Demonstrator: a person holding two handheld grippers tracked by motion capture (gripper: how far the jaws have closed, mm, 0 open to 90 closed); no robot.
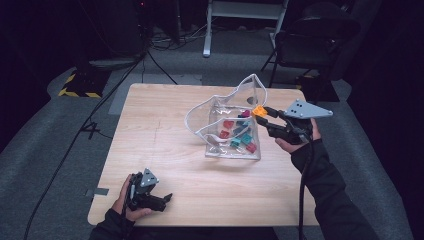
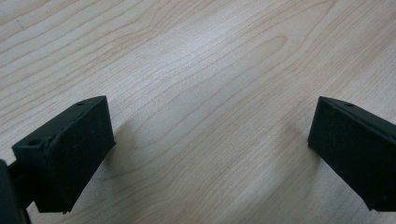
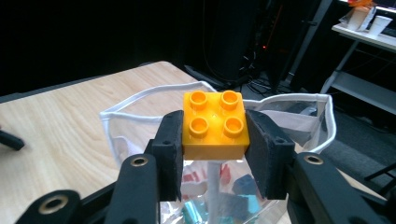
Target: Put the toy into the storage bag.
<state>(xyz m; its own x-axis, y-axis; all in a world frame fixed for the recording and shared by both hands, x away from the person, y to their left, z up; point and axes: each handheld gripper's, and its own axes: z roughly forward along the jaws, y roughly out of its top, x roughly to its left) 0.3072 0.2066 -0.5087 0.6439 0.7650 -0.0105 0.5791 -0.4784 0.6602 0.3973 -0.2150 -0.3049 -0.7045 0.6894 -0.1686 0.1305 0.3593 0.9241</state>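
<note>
1. Table [image 1: 165, 150]: light wood top on a grey floor, dark surroundings. It carries everything listed below.
2. Clear bag [image 1: 232, 125]: transparent plastic with a white rim and an open mouth. It stands on the far right part of the table, its walls slumped unevenly. This is the landmark for all places that follow.
3. Loose bricks [image 1: 239, 136]: a small heap of red, teal and dark pieces lying on the bottom inside the bag; seen through the wall in the right gripper view as well.
4. Right gripper [image 1: 261, 113]: held level at the bag's right edge, at rim height, the hand behind it to the bag's right. Its jaws press on the two opposite sides of the orange brick, closed as far as the brick allows.
5. Left gripper [image 1: 167, 198]: near the table's front edge, well apart from the bag, to its front left. The jaws stand wide apart with bare wood between them; nothing is held.
6. Orange brick [image 3: 215, 126]: four studs on top, studs up, clamped between the right gripper's pads. It sits just above the bag's rim at the bag's right side, over the open mouth.
</note>
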